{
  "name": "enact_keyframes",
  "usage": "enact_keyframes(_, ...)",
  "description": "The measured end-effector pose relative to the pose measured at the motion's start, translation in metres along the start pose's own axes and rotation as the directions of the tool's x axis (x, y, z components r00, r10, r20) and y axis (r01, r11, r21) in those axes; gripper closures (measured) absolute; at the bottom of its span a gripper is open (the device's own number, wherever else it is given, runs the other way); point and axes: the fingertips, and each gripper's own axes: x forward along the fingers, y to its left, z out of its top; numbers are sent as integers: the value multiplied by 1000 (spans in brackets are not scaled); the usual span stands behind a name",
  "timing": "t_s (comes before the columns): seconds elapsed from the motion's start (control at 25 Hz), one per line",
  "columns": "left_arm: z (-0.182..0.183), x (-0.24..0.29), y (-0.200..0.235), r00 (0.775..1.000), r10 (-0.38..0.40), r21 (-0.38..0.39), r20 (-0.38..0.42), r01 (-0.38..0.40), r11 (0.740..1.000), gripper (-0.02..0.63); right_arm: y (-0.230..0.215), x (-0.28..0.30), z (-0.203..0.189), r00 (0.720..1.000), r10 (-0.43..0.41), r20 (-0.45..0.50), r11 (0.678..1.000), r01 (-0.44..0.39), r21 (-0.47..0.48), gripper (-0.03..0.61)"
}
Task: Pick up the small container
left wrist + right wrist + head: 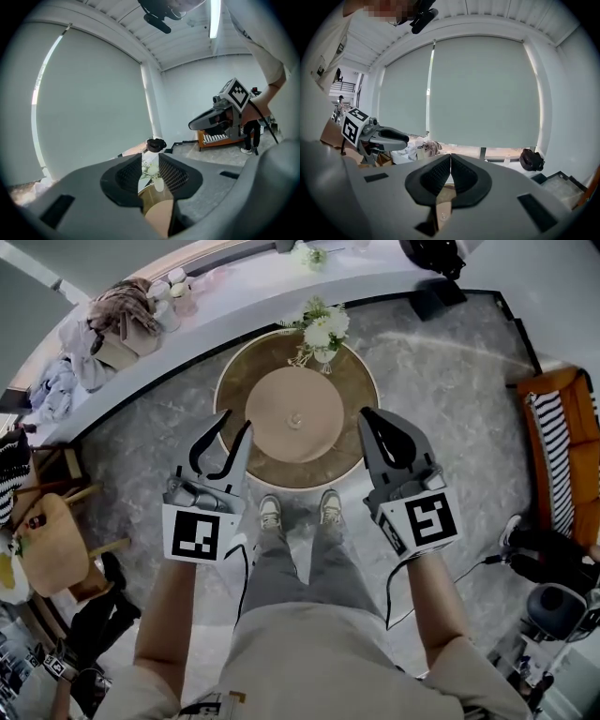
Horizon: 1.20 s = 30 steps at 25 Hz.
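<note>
A round wooden table (pixel 356 395) carries a tan round disc (pixel 272 427). At the disc's middle stands a small pale container (pixel 294 419). My left gripper (pixel 225 439) hovers over the table's near left edge, its jaws a little apart with nothing between them. Through that gap, the left gripper view shows white flowers (pixel 151 168) and the tabletop. My right gripper (pixel 368 420) hangs at the table's near right edge, shut and empty. In the right gripper view its pads (pixel 440 176) meet, and below them a strip of the tan disc (pixel 440 206) shows with a small round thing on it.
A vase of white flowers (pixel 323 332) stands at the table's far edge. A long ledge (pixel 234 287) with clothes and jars curves behind. An orange bench with a striped cushion (pixel 561 442) is at right, a wooden chair (pixel 52 545) at left. The person's shoes (pixel 272 514) touch the table's base.
</note>
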Motion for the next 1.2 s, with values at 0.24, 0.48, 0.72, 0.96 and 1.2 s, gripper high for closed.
enact_keyframes(0.24, -31, 36, -14, 996, -86, 38, -4, 86, 996, 446, -11, 27, -28, 1000, 28, -2, 1000, -28, 10, 571)
enact_keyframes(0.48, -81, 73, -32, 986, -161, 98, -40, 164, 982, 380, -19, 54, -65, 999, 41, -10, 999, -41, 20, 571)
enact_keyframes(0.72, -132, 107, -45, 979, -196, 52, -49, 198, 979, 328, -15, 79, -111, 998, 57, -34, 997, -55, 55, 571)
enact_keyframes(0.96, -185, 130, -59, 970, -229, 42, -83, 233, 972, 321, -17, 114, -155, 995, 84, -54, 996, -82, 45, 571)
enact_keyframes(1.2, -242, 149, -77, 948, -299, 44, -113, 305, 951, 304, -17, 139, -192, 993, 94, -72, 995, -91, 36, 571)
